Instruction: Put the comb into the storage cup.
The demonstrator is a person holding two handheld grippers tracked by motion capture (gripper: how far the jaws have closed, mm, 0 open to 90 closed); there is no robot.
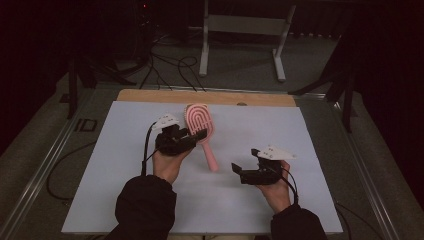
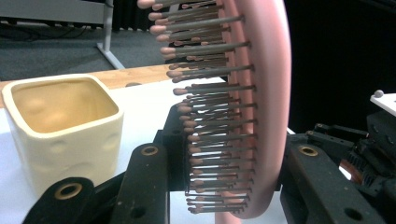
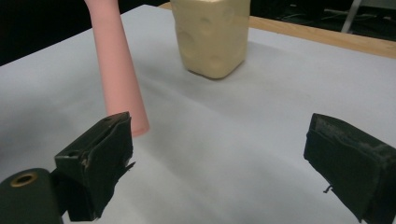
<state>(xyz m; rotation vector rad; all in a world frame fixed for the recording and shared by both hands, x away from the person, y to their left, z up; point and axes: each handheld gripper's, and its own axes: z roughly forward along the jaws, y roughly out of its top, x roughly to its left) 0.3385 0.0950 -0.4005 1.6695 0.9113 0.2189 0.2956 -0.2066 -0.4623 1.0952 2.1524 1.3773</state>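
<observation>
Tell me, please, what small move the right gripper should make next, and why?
Probably ease the right gripper toward the pink handle and close on it: its jaws stand open beside the handle, while the left gripper clamps the hairbrush by its head.

obstacles: cream cup (image 3: 212, 35), brush handle (image 3: 119, 70) | between: bare sheet (image 3: 224, 140)

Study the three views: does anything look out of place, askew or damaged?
The pink hairbrush is off the table, clamped at its head by the left hand-held gripper, handle slanting down. The right hand-held gripper's pads look frayed. Nothing spilled.
</observation>
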